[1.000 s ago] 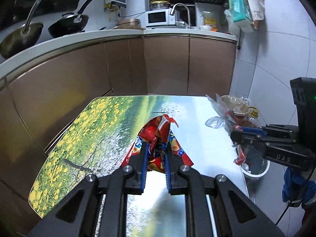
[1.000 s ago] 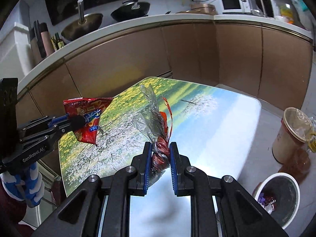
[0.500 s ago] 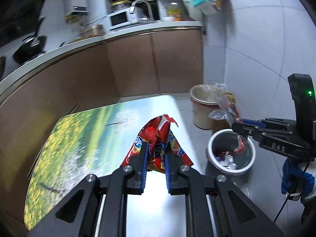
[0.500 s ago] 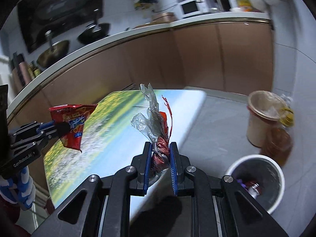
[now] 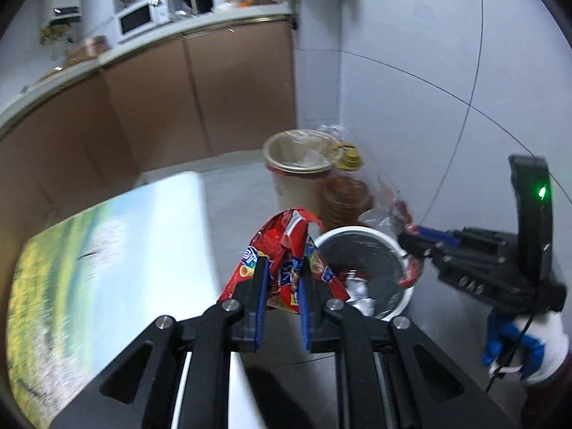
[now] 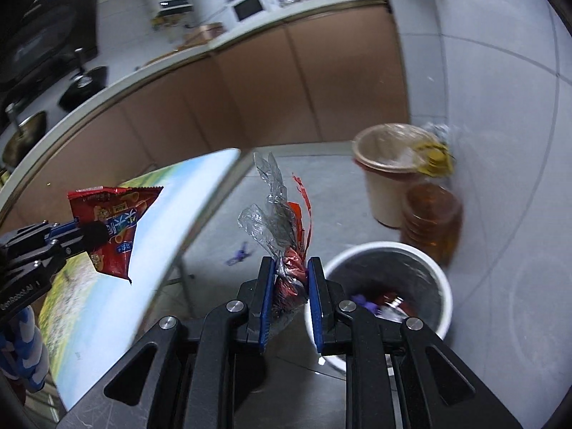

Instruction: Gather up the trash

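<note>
My left gripper (image 5: 282, 268) is shut on a red snack bag (image 5: 286, 246), held just left of a white bin (image 5: 361, 232) on the floor. In the right wrist view my right gripper (image 6: 291, 268) is shut on a crumpled clear and red wrapper (image 6: 279, 214), close to the left rim of the white bin (image 6: 389, 248). The bin holds several scraps. The left wrist view shows the right gripper (image 5: 407, 241) over the bin's far right rim with the wrapper (image 5: 389, 214). Far left in the right wrist view, the left gripper (image 6: 89, 232) grips the snack bag (image 6: 114, 221).
A table with a landscape print (image 5: 107, 250) lies to the left, its edge (image 6: 200, 211) near the bin. A beige lined bin (image 5: 296, 164) and an amber bottle (image 5: 346, 196) stand against the tiled wall. A purple scrap (image 6: 237, 254) lies on the floor. Brown cabinets stand behind.
Both grippers have swung right and downward, from above the table to beside the white floor bin. Each still holds its piece of trash.
</note>
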The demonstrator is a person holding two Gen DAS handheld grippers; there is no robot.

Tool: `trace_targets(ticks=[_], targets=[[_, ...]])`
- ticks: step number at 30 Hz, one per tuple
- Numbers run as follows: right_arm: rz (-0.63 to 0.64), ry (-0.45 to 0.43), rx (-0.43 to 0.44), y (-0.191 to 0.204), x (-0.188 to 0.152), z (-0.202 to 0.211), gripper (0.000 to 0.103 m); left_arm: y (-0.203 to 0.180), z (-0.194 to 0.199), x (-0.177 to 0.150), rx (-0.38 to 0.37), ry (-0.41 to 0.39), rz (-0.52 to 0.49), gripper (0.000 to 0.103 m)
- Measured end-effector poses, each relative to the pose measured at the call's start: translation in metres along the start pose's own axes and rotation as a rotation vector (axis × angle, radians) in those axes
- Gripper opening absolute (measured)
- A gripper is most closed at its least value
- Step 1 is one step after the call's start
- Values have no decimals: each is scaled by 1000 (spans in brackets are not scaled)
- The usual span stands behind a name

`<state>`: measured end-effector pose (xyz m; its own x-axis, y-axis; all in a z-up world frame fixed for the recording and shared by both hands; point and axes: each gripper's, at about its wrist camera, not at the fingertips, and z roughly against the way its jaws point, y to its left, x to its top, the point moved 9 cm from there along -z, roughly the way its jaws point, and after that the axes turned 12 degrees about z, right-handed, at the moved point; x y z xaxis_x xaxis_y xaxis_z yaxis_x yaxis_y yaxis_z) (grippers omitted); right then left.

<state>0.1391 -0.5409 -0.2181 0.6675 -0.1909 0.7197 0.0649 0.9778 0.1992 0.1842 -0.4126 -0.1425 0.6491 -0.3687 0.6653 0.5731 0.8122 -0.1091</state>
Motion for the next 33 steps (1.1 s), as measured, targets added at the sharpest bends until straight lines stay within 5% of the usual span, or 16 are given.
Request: trace_targets(ticks=[13, 19, 26, 33], targets=[[-122, 127, -110, -87, -32, -72, 22, -60, -132, 7, -169, 206, 93, 18], [-142, 183, -167, -109, -53, -93, 46, -70, -160, 2, -213, 258, 142, 48], [-158, 186, -195, -111, -61, -84, 52, -60, -144, 4, -199, 222, 153, 48], [-74, 124, -208, -64, -38, -54, 63, -12, -80, 7, -106, 94, 170, 54]])
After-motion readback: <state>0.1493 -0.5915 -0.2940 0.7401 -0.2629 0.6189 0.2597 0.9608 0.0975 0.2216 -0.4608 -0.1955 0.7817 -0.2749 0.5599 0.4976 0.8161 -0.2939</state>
